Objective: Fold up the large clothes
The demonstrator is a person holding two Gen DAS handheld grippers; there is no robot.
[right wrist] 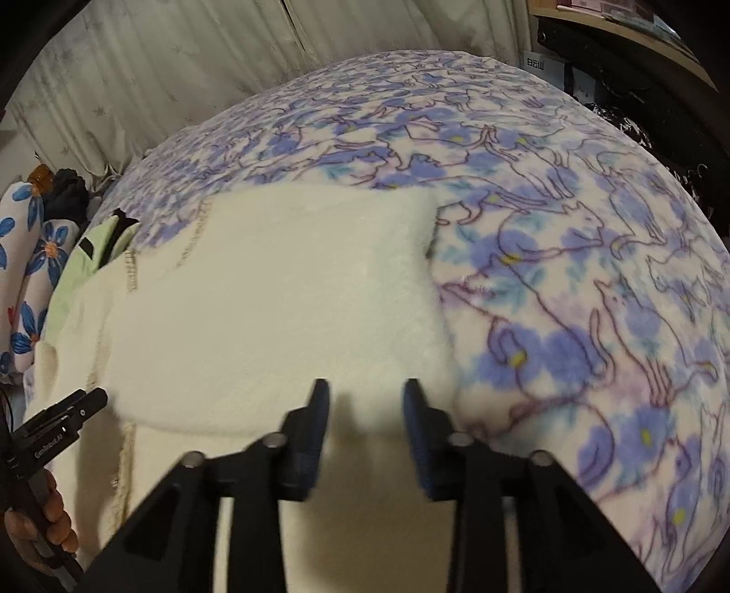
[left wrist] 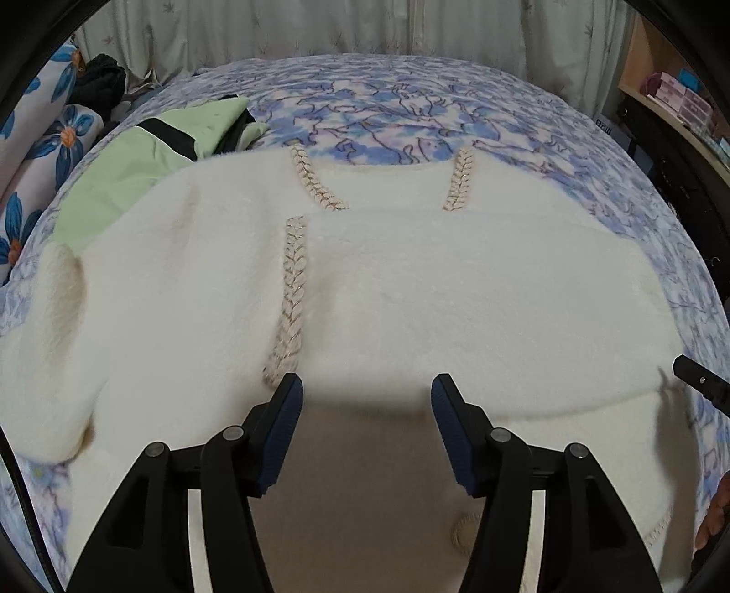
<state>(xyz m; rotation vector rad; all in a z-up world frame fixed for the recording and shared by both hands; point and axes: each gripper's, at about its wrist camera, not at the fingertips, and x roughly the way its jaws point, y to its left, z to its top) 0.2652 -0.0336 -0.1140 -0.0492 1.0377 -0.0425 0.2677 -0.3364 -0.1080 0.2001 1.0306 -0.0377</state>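
Observation:
A fluffy white sweater (left wrist: 365, 292) with beige braided trim (left wrist: 289, 292) lies spread on the bed, one side folded over its middle. It also shows in the right wrist view (right wrist: 283, 296). My left gripper (left wrist: 367, 387) is open and empty just above the sweater's near part. My right gripper (right wrist: 365, 392) is open and empty over the folded flap's near right corner. The right gripper's tip shows at the left wrist view's right edge (left wrist: 698, 378). The left gripper shows at the right wrist view's left edge (right wrist: 64, 424).
The bed has a blue and purple cat-print blanket (right wrist: 570, 255). A light green garment (left wrist: 150, 159) lies at the sweater's far left. Flowered pillows (left wrist: 41, 150) lie at the left. Curtains (left wrist: 319, 27) hang behind the bed. Shelves (left wrist: 675, 96) stand at the right.

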